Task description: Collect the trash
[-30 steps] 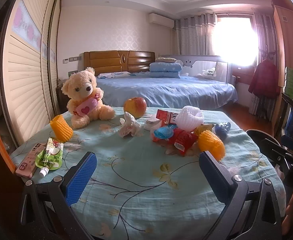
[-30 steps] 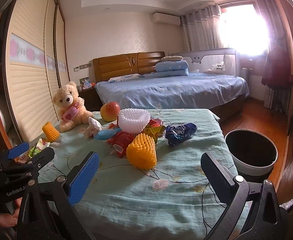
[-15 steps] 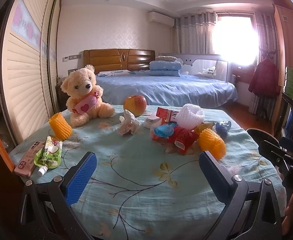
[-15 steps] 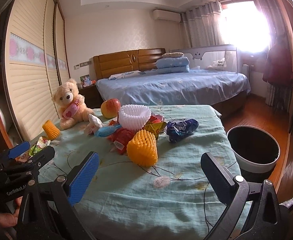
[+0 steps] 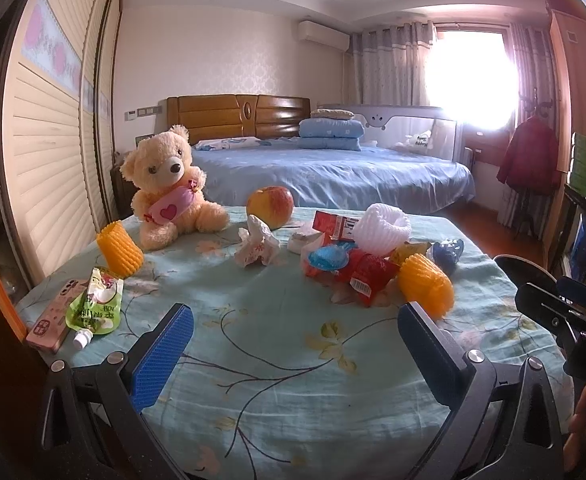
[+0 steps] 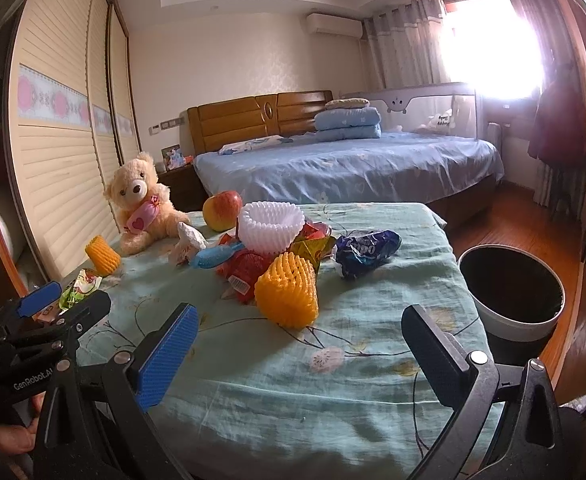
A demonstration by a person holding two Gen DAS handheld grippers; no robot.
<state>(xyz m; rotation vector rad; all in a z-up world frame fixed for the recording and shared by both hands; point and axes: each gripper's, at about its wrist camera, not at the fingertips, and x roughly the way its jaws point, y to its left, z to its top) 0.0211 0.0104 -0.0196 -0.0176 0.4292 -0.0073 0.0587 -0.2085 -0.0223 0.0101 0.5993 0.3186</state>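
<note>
Trash lies on a table under a pale green floral cloth (image 5: 261, 344): an orange foam fruit net (image 6: 287, 294), a white foam net (image 6: 271, 226), red wrappers (image 5: 367, 274), a dark blue wrapper (image 6: 367, 250), a crumpled tissue (image 5: 257, 246), a second orange net (image 5: 119, 248) and a green drink pouch (image 5: 95, 306). My left gripper (image 5: 295, 334) is open and empty above the near cloth. My right gripper (image 6: 299, 338) is open and empty, just short of the orange net. A black bin with a white rim (image 6: 513, 286) stands on the floor to the table's right.
A teddy bear (image 5: 169, 188), an apple (image 5: 271, 206) and a pink phone (image 5: 53, 316) also sit on the table. A bed (image 6: 353, 164) is behind. Wardrobe doors (image 5: 49, 152) run along the left. Wooden floor (image 6: 533, 220) lies to the right.
Both views have shifted slightly closer to the table and a little lower. Both grippers stay open and empty; nothing on the table has moved.
</note>
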